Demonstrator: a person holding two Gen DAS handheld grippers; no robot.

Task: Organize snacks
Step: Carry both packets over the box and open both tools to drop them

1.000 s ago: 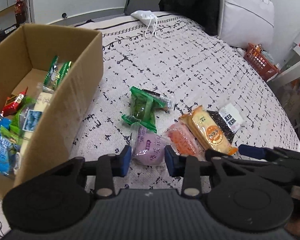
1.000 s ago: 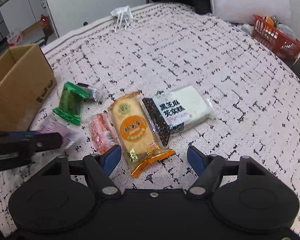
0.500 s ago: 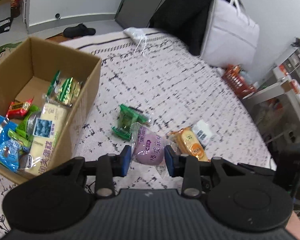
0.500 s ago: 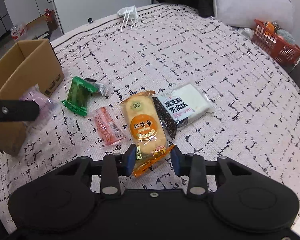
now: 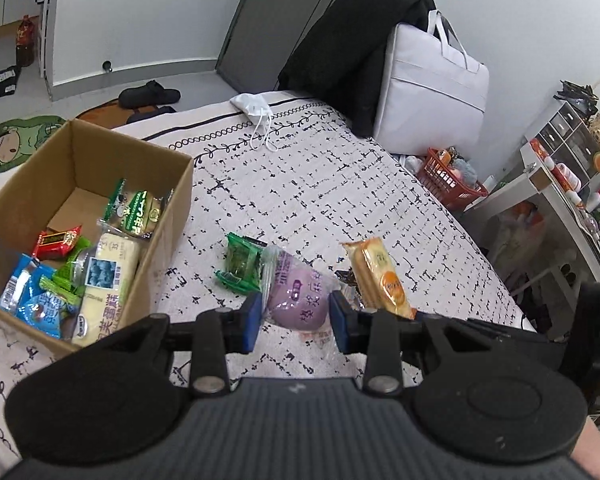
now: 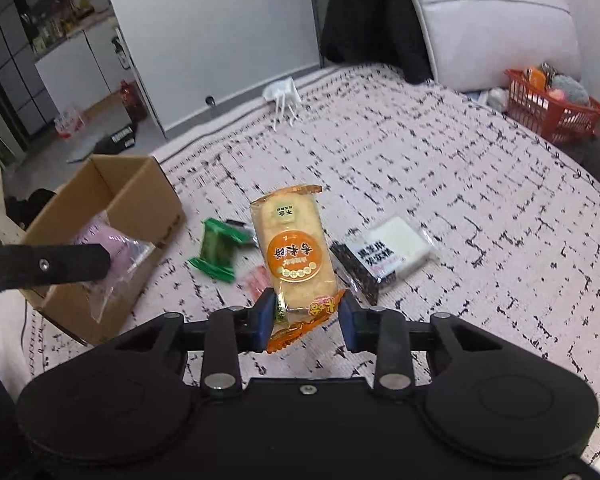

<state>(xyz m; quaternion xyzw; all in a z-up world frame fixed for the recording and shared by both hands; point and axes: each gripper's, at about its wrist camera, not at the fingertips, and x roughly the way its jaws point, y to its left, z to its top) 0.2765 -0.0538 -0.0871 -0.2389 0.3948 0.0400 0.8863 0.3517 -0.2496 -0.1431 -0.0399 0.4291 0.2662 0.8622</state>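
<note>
**Both snacks lifted off the bedspread**

The open brown cardboard box (image 5: 80, 184) is sitting on the black-and-white patterned bedspread (image 5: 340, 200), already holding several packets. Since a second ago, both packets have risen off the bedspread. The left gripper (image 5: 296, 318) is pinching the purple round bun in clear wrap (image 5: 300, 300) beside the box's near wall. The right gripper (image 6: 305, 314), wide apart earlier, is closing its jaws on the orange rice-cracker packet (image 6: 294, 248), right of the box.
</note>
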